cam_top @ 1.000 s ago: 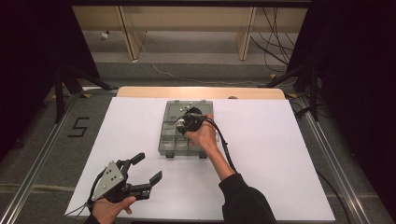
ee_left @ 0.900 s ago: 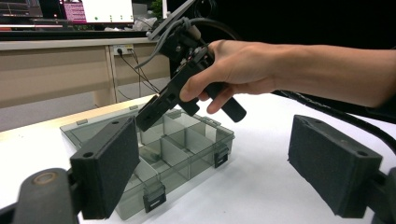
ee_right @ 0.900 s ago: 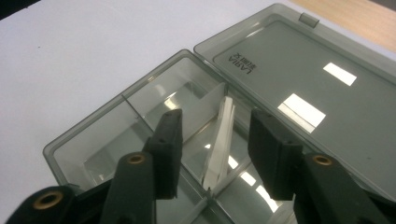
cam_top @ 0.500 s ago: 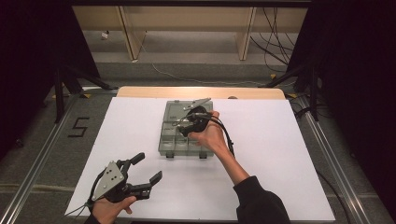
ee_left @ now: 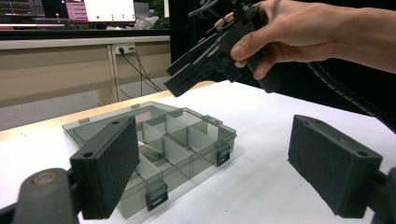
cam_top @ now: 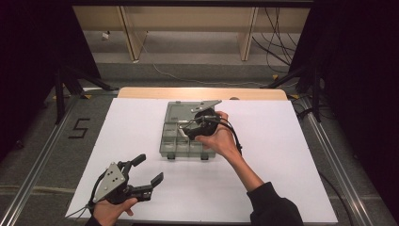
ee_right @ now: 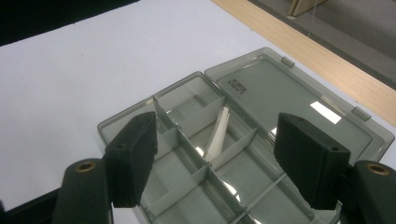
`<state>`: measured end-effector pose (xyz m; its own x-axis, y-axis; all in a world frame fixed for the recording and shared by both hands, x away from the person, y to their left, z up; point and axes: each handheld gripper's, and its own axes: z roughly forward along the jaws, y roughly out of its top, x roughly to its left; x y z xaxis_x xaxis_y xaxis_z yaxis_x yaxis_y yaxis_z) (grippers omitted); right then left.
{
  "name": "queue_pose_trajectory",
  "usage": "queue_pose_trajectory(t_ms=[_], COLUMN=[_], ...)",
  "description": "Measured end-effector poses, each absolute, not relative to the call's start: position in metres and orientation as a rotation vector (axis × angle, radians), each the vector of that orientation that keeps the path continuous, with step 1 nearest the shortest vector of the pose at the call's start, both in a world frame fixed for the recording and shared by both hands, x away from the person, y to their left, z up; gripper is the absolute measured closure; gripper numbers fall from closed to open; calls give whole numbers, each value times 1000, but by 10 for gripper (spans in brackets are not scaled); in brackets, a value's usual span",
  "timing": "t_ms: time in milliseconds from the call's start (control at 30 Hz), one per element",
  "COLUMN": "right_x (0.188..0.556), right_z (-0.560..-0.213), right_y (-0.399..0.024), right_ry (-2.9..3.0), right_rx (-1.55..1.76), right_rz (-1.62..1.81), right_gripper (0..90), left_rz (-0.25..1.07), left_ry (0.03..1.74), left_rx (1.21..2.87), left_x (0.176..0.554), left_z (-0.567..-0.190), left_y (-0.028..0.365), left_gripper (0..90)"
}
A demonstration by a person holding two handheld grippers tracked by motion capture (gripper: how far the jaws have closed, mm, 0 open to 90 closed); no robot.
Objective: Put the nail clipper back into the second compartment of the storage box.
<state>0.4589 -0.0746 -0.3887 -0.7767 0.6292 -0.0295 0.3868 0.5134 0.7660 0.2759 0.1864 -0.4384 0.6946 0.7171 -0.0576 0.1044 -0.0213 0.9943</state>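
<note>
- Lower left of the high view: the left gripper (cam_top: 147, 170) is held low over the white table cover (cam_top: 291, 155) near its front edge, jaws spread wide with nothing between them.
- Centre of the high view: a smoky-grey compartment box (cam_top: 181, 141) lies on the cover, its lid (cam_top: 181, 112) folded flat open toward the far edge.
- Just right of centre: the right gripper (cam_top: 186, 129) hovers above the box, jaws parted and empty.
- Right gripper view, centre: a pale flat strip (ee_right: 217, 133) leans tilted across a divider in the box's middle compartments.
- Top of the high view: the bare wooden table edge (cam_top: 141, 92), then floor and cables (cam_top: 277, 42).
</note>
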Motion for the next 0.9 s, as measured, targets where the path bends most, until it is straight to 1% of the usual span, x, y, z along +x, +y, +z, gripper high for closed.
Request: queue_pose_trajectory(t_ms=[133,200,300,333,600,633,900], right_x=[454,448,442,439,430,430,421], right_z=[-386,-382,-380,-378,-373,-373,-370], right_y=[-79,-81,-81,-82,-86,-87,-98], right_ry=[2435,2436,2434,2432,2426,2423,2400], right_rx=[828,817,818,786,765,763,765], right_rz=[1145,1158,1169,1175,1196,1198,1235], right_gripper=[292,268,264,251,247,245,225], left_rz=[538,550,553,553,577,598,587], left_ry=[706,703,698,699,670,653,661], left_rx=[1543,1542,1541,1540,1542,1549,1545], left_x=[275,276,276,276,278,280,279], left_z=[-439,-439,-439,-439,-438,-438,-438], left_y=[186,186,186,186,187,188,187], left_gripper=[160,160,160,160,163,163,160])
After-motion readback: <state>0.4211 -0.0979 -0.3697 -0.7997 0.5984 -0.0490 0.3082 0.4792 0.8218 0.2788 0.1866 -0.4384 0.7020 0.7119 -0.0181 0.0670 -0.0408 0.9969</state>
